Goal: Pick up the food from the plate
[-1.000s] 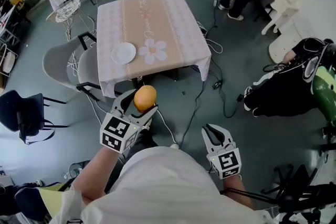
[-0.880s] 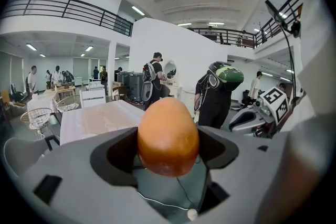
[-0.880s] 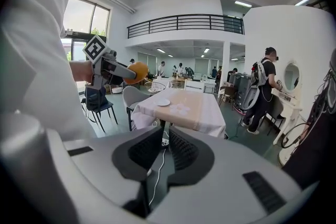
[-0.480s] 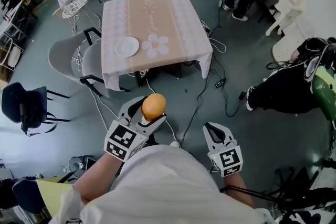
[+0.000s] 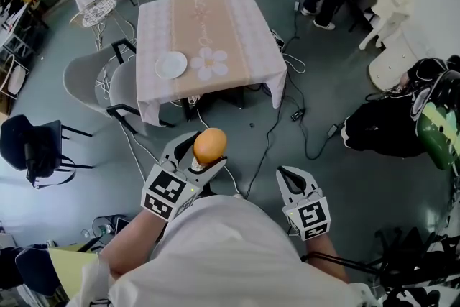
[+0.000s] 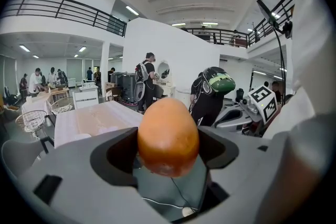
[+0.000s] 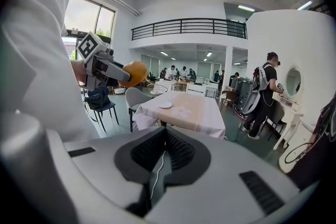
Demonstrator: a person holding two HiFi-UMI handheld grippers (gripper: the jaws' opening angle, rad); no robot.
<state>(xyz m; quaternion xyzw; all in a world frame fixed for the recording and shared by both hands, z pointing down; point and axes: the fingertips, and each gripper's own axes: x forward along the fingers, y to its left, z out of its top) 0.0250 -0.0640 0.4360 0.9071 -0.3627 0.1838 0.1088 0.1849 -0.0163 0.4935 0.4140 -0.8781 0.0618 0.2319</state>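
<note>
While the person stands well apart from the table, the left gripper is clamped on the orange fruit, whose rounded body rises above the two jaws. The left gripper view shows a pad pressed against each flank of the fruit, with its lower part sunk in the gap between them. The white plate lies near the table's edge on the person's left, just beside a printed flower, and carries nothing that can be seen. The right gripper hangs low at the person's right side, its jaws drawn together with nothing between them. Judged against the task, the pick-up step appears complete: the food is off the plate, held up in front of the person's torso and far from the tabletop. What seems to remain is only to hold or carry the fruit securely. Any next move would call for steady pressure from the left jaws, since a smooth, round fruit gripped low on its body could roll or slip out if the gripper tilts sharply or the pressure eases. The right gripper has no evident part to play unless support under the fruit is wanted. A grey chair stands just beside the table.
</note>
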